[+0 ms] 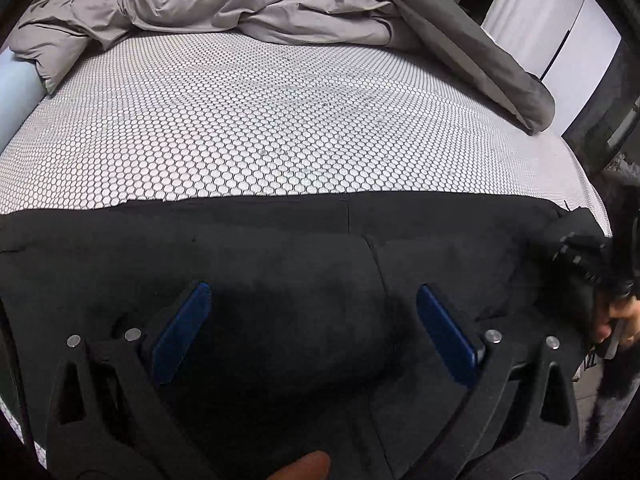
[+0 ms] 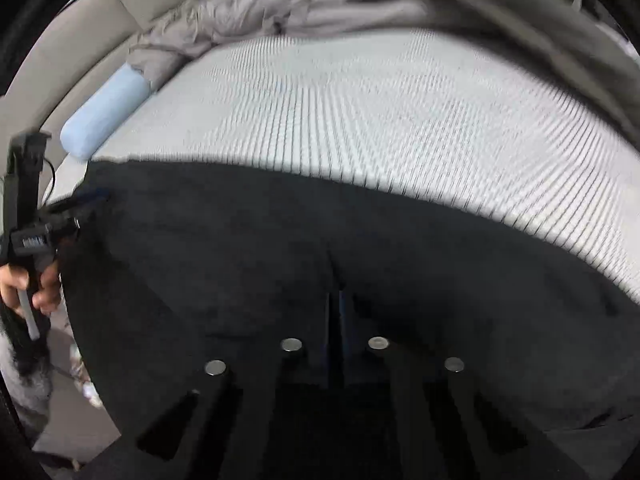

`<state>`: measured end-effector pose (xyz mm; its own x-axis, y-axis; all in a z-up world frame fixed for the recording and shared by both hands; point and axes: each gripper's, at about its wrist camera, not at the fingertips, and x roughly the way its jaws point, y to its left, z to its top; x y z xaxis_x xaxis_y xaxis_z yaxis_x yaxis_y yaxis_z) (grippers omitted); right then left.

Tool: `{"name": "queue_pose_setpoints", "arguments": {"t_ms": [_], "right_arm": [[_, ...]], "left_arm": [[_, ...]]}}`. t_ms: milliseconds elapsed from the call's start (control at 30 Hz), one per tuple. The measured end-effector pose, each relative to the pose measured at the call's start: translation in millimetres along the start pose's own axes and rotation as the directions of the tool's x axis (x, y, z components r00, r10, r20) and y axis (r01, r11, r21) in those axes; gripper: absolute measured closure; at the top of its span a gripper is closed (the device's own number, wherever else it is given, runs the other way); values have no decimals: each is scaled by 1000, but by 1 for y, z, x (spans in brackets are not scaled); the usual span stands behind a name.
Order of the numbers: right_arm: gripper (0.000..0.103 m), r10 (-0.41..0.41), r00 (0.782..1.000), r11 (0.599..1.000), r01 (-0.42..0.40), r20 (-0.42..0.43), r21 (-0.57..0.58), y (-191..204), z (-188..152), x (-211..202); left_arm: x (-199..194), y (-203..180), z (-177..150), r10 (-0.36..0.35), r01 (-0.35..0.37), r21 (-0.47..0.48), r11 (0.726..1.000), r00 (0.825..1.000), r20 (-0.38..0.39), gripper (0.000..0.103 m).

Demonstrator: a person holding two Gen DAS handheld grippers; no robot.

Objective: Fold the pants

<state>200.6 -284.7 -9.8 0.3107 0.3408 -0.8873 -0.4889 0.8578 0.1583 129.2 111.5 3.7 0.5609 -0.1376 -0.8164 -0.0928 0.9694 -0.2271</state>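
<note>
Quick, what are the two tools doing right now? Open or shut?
Left tool: wide open over the black pants, holding nothing.
Right tool: shut down at the pants; whether it pinches cloth cannot be told.

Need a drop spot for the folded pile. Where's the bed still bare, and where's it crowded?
Bare: the honeycomb-patterned mattress in the middle, bordered by the black pants along the near edge, the crumpled grey duvet at the far end and the blue bolster on one side. Crowded: the near strip under the pants, where both grippers work, and the far end.
</note>
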Motion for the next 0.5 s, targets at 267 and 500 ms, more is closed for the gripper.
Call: {"name": "queue_pose_setpoints", "arguments": {"t_ms": [267, 500], "right_arm": [[68, -104, 973, 969, 53, 206, 241, -58, -7, -43], [46, -168, 962, 943, 94, 215, 320, -110, -60, -87]], "left_arm": [[16, -26, 20, -5, 4, 51, 999, 1000, 4, 1], [61, -78, 25, 84, -30, 391, 920, 989, -121, 37]]}}
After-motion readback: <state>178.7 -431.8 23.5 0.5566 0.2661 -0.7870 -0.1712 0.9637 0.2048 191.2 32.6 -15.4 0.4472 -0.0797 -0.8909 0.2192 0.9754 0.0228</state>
